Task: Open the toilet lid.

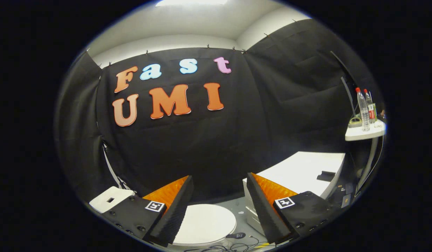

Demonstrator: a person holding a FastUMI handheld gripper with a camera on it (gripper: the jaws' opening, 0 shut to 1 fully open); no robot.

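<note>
The toilet lid (205, 224) lies flat and closed, so by the look of it none of the opening is done: the reach, the catch under its rim and the swing upward all remain. The tool (220, 196) stands wide, its 2 fingers (173, 210) well apart and holding nothing, high above the lid and apart from it. The lid shows low between the fingers, down on the floor beside the near corner of a white counter (307, 168). Its oval appears to run its long axis across the tool's line of sight, though the fisheye bend makes this uncertain; which end carries the hinge cannot be told. A small dark object (238, 235) lies on the floor just beside the lid.
</note>
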